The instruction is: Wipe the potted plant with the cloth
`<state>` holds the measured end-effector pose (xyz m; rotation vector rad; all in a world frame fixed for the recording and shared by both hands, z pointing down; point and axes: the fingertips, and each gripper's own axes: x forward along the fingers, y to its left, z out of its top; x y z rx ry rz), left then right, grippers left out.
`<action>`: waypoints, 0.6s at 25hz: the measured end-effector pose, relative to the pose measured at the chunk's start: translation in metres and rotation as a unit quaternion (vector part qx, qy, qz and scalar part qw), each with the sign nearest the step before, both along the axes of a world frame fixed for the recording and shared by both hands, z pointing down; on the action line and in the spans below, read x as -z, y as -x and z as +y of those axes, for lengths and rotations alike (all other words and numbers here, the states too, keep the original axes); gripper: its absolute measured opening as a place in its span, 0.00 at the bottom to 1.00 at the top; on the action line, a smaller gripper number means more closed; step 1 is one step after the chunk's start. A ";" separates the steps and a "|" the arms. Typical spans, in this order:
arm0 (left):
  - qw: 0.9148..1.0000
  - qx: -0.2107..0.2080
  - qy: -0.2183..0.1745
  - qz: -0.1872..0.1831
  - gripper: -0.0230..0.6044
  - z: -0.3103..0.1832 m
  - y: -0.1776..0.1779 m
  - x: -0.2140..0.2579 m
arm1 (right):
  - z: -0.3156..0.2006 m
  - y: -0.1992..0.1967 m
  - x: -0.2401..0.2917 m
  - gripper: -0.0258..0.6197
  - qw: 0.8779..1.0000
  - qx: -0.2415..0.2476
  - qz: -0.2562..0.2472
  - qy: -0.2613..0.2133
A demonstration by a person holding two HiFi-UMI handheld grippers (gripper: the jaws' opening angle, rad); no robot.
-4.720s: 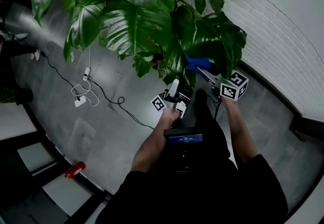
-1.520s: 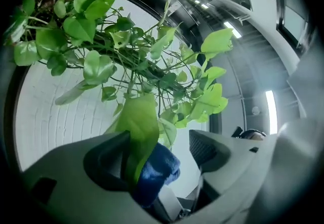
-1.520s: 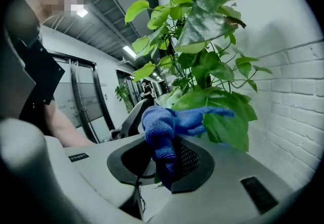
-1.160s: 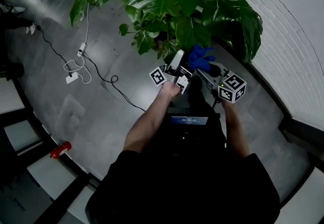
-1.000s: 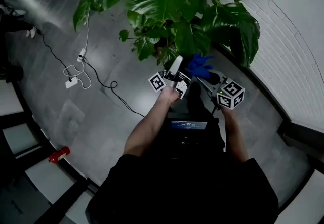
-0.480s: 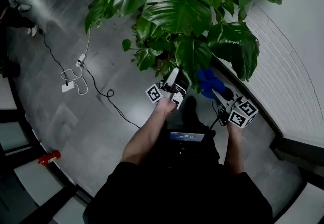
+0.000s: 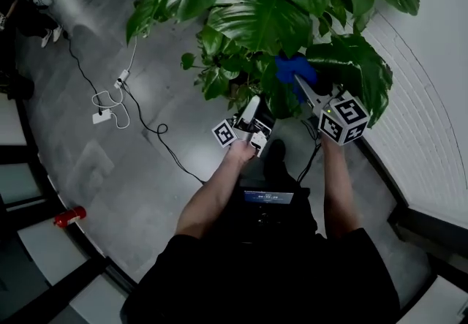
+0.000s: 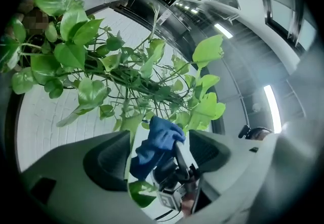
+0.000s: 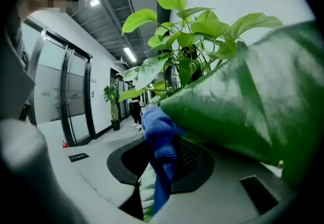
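A: We have the potted plant (image 7: 256, 8) on the floor (image 7: 110, 169) beside the white brick wall (image 7: 424, 59), its big leaves spreading over both our tools; what worries us most?

B: The plant as a whole; the pot is hidden under the foliage, and if we push hard at a leaf with nothing behind it, we judge the stems could bend or snap.

A: The broad leaf (image 7: 351, 70) lies close against our right tool (image 7: 300, 83); a careless sideways drag could tear it.

B: Our left tool (image 7: 253, 104) sits lower, near the stems, jaws wide apart with nothing in them; it backs no leaf, so a leaf may simply swing away from the wipe.

A: The blue cloth (image 7: 292, 68) is pinched in the right tool's closed jaws, bunched at the tip by that leaf's edge; only a narrow fold looks gripped.

B: So a snag on a stem could pull it free; then bare jaw tips would scrape the leaf.
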<state>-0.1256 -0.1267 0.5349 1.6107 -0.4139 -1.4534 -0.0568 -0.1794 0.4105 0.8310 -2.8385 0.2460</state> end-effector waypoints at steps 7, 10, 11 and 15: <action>1.000 0.011 0.002 0.008 0.62 -0.001 0.006 0.000 | -0.001 0.030 -0.018 0.21 0.998 0.051 0.042 0.014; 1.000 0.010 -0.007 0.025 0.62 -0.001 0.005 0.004 | 0.011 0.046 -0.086 0.21 0.987 0.102 0.091 0.087; 1.000 0.010 -0.007 0.028 0.62 -0.001 0.005 0.005 | 0.021 0.049 -0.103 0.21 0.983 0.115 0.099 0.106; 1.000 0.009 0.003 0.029 0.63 -0.001 0.010 -0.001 | 0.062 0.043 -0.127 0.21 0.977 0.130 0.094 0.144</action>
